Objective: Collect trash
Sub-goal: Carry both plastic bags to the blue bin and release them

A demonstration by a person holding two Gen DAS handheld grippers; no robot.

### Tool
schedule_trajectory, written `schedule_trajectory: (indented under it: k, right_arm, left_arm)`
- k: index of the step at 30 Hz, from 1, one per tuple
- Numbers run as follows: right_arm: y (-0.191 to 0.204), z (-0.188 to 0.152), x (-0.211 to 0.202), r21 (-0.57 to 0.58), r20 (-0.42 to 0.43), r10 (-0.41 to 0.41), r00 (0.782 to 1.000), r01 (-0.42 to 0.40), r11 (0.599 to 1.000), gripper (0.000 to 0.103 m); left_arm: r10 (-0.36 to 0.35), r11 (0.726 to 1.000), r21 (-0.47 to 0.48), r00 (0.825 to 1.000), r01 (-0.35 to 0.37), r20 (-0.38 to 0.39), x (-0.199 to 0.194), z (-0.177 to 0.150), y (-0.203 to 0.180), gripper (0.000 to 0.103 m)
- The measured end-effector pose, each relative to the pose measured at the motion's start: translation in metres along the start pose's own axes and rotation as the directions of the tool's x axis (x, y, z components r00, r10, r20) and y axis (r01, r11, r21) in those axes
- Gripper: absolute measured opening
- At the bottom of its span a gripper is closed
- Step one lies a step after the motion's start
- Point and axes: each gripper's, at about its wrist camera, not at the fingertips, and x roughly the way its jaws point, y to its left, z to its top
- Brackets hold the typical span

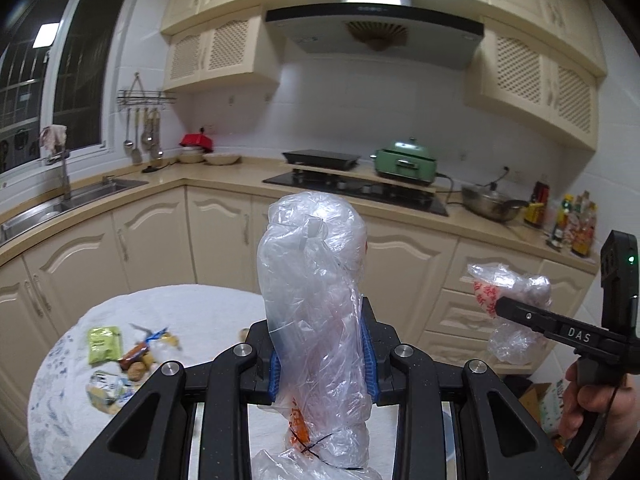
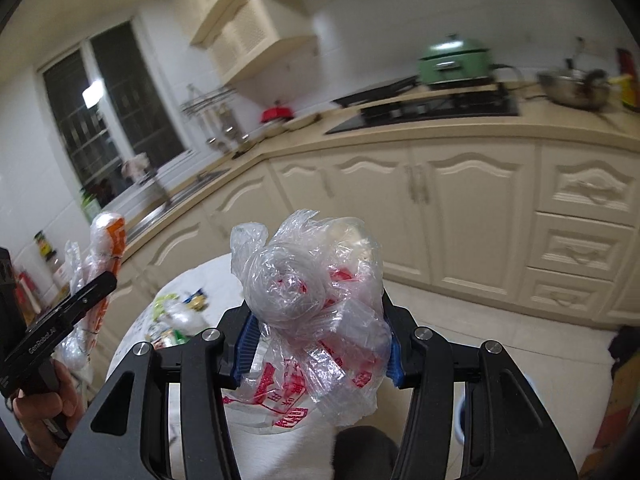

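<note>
My left gripper is shut on a clear plastic bag with orange print, held upright above the round table. My right gripper is shut on a crumpled clear plastic bag with red print, held in the air. The right gripper and its bag also show in the left wrist view at the right. The left gripper with its bag shows in the right wrist view at the left. Wrappers and food scraps lie on the table's left side.
Cream kitchen cabinets and a counter run behind the table, with a sink, a hob, a green cooker and a steel wok. Bottles stand at the counter's right end. A box sits on the floor at the right.
</note>
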Motion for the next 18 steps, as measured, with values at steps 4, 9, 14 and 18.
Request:
schedule_trajectory:
  k: [4,9,14,18]
  right_arm:
    - [-0.035,-0.001,-0.02,0.049,0.024,-0.072,0.997,0.071,0.996,0.051]
    - [-0.096,-0.011,-0.039,0.128,0.011,-0.194,0.981,0.192,0.973,0.051]
    - [-0.154,-0.029,-0.044,0.214,-0.044,-0.286,0.957,0.289,0.933,0.051]
    - [-0.195,-0.043,-0.041,0.273,-0.094,-0.323,0.942,0.337,0.901,0.051]
  left_arm:
    - [-0.063,0.998,0.025,0.998,0.064,-0.014,0.026,0.004,-0.009,0.028]
    - [-0.178,0.981,0.056,0.981,0.183,-0.079,0.077,0.006,-0.037,0.028]
    - [-0.284,0.953,0.055,0.94,0.299,-0.187,0.133,0.0,-0.069,0.028]
    - [-0.337,0.927,0.07,0.9,0.369,-0.278,0.179,-0.005,-0.097,0.028]
